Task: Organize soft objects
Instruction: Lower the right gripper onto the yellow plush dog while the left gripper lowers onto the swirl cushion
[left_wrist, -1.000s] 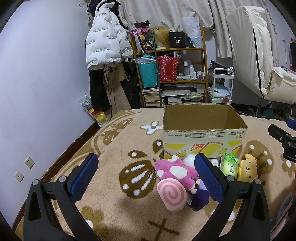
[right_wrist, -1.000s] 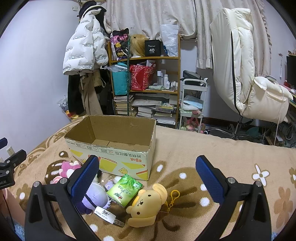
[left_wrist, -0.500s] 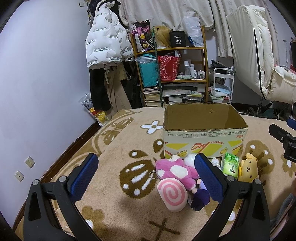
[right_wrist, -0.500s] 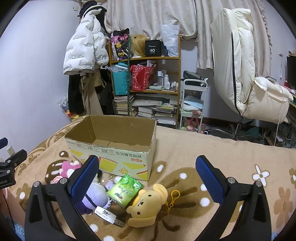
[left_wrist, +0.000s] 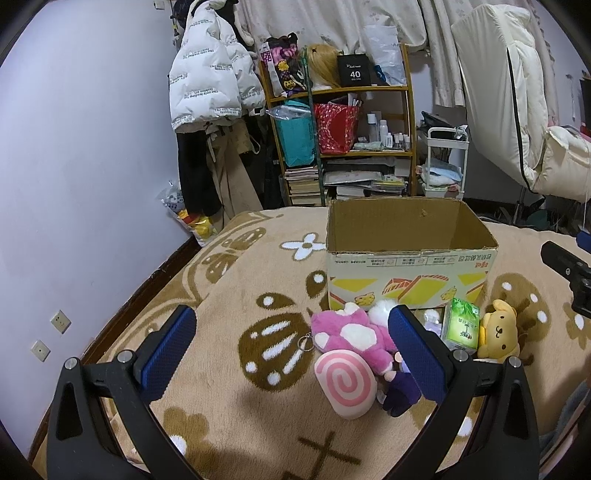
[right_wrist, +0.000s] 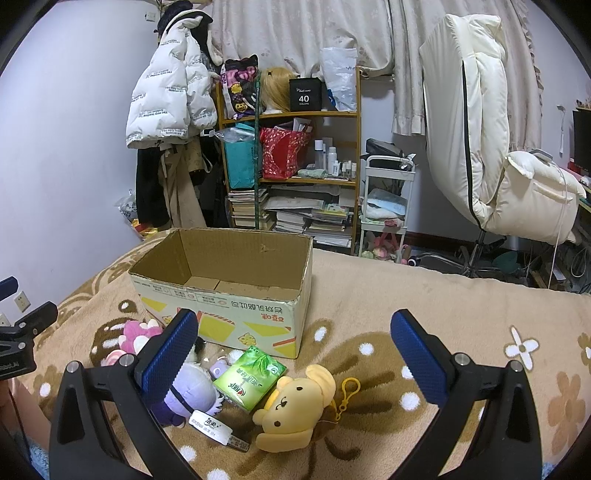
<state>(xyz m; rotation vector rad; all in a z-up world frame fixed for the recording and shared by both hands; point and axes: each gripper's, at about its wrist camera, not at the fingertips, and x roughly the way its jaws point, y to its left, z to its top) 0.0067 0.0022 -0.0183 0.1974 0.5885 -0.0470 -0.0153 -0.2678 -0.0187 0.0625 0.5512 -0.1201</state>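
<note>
Tan flower-patterned blanket (right_wrist: 424, 295) before cluttered wooden shelf (right_wrist: 291, 162).

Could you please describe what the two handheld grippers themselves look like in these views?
Both the left gripper and right gripper look alike: black plastic arms with round silver screws, ending in two flat fingers faced with textured blue pads. No cables or sleeves show.

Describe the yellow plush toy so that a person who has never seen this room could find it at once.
Find the open cardboard box on the brown patterned blanket. The soft things lie in a cluster in front of its printed side, and the yellow plush toy lies at the right end, beside the green tissue pack. It alone is yellow, a dog with floppy ears and a yellow clip.
</note>
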